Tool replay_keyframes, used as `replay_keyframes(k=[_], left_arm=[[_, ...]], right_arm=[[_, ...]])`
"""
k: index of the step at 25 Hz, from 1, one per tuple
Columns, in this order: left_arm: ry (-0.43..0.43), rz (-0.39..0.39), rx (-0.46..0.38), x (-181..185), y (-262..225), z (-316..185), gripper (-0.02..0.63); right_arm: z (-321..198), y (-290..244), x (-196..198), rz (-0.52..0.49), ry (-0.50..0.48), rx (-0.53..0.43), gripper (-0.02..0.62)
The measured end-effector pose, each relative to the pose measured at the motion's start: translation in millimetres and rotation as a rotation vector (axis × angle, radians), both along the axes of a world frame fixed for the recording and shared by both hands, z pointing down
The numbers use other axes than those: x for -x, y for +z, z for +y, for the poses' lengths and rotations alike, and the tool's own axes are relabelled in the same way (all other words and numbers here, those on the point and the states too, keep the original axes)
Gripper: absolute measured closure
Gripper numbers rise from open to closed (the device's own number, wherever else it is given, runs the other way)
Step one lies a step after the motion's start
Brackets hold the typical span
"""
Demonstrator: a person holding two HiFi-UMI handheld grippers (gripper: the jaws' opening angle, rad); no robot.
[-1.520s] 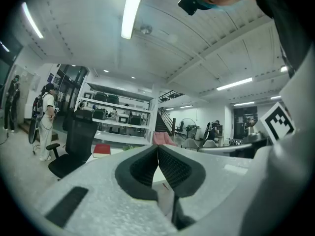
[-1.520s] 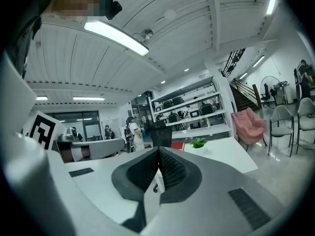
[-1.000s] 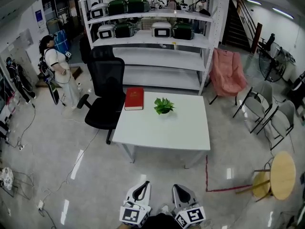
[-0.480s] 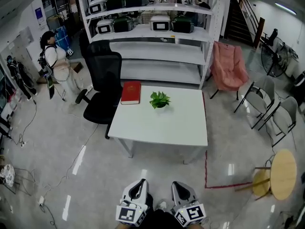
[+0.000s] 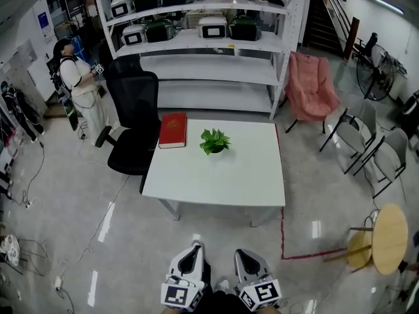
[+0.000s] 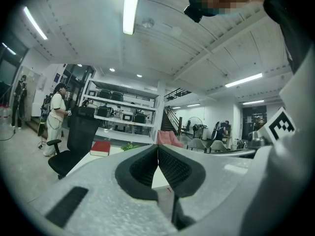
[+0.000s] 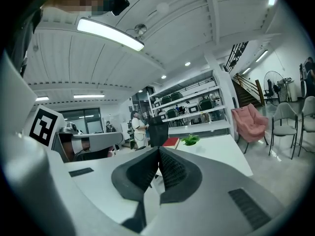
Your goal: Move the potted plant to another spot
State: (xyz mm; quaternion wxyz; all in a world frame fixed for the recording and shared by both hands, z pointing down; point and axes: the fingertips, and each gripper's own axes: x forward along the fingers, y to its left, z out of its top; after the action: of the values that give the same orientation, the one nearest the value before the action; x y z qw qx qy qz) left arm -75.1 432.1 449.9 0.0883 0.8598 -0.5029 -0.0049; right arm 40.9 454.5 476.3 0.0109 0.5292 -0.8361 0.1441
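Note:
A small green potted plant (image 5: pixel 214 140) stands on the white table (image 5: pixel 222 178), toward its far side, beside a red book (image 5: pixel 173 130). The plant also shows far off in the left gripper view (image 6: pixel 130 146) and the right gripper view (image 7: pixel 190 140). My left gripper (image 5: pixel 191 260) and right gripper (image 5: pixel 246 262) are held low at the bottom of the head view, well short of the table. Both have their jaws closed tip to tip with nothing between them (image 6: pixel 157 148) (image 7: pixel 158 150).
A black office chair (image 5: pixel 134 126) stands at the table's left, a person (image 5: pixel 82 90) beyond it. White shelving (image 5: pixel 196 44) with machines is behind the table. A pink chair (image 5: pixel 310 90), grey chairs (image 5: pixel 370 152) and a round wooden table (image 5: pixel 389 239) are to the right.
The head view has moved closer and tilted, so the table and plant sit lower and slightly left in frame. The grippers have stayed low and shut.

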Motion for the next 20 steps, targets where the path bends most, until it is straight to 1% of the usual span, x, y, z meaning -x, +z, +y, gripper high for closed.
replay_keyframes(k=[6, 13, 16, 20], left_arm=[[0.014, 0.008, 0.003, 10.3, -0.3, -56.3, 0.589], [0.051, 0.020, -0.009, 38.1, -7.9, -134.9, 0.589], [0.074, 0.029, -0.002, 51.4, -7.8, -167.9, 0.589], [0.122, 0.040, 0.020, 66.4, -7.2, -204.9, 0.589]], right_arm=[[-54.2, 2.1, 11.5, 0.018, 0.010, 0.007, 0.583], [-131.0, 2.6, 37.4, 0.038, 0.040, 0.024, 0.583], [-164.4, 2.8, 50.6, 0.050, 0.061, 0.033, 0.583], [-205.7, 1.2, 67.4, 0.042, 0.106, 0.063, 0.583]])
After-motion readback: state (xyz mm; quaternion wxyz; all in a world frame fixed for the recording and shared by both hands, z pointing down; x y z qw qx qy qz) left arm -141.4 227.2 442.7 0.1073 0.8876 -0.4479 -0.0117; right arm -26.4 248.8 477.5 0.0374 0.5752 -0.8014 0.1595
